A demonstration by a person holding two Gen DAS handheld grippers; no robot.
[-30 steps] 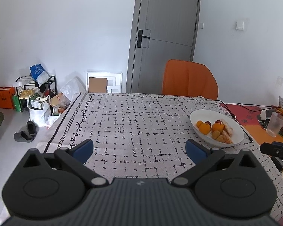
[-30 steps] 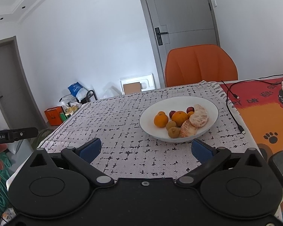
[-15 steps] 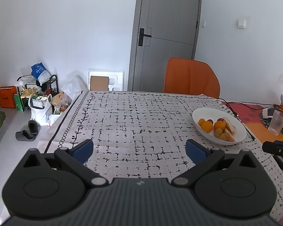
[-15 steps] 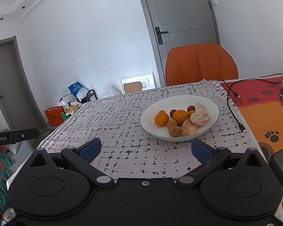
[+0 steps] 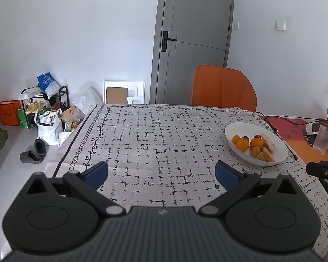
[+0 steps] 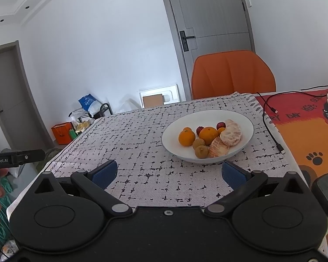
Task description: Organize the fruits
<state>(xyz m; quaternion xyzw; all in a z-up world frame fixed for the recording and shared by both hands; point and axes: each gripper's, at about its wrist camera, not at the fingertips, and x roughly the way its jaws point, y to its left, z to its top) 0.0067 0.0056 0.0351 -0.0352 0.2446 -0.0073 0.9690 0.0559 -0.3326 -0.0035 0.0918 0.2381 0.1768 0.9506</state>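
A white bowl point(image 6: 247, 128) stands on the patterned tablecloth point(image 6: 142, 135) and holds oranges point(image 6: 208, 135), two peeled citrus halves point(image 6: 230, 133), small brown fruits point(image 6: 201, 151) and dark red ones. In the left wrist view the same bowl point(image 5: 280, 152) sits at the right. My right gripper point(image 6: 168, 173) is open, just in front of the bowl, nothing between its blue pads. My left gripper point(image 5: 161, 173) is open too, over bare cloth, left of the bowl.
An orange chair point(image 5: 224, 87) stands at the table's far side before a grey door point(image 5: 194, 39). A black cable point(image 6: 271, 124) lies right of the bowl on an orange mat point(image 6: 306, 135). A clear cup point(image 5: 322, 139) stands far right. Bags and shoes clutter the floor at left.
The right gripper has crept closer to the bowl. In the left wrist view the bowl has drifted a little rightward and farther. Both grippers stay open.
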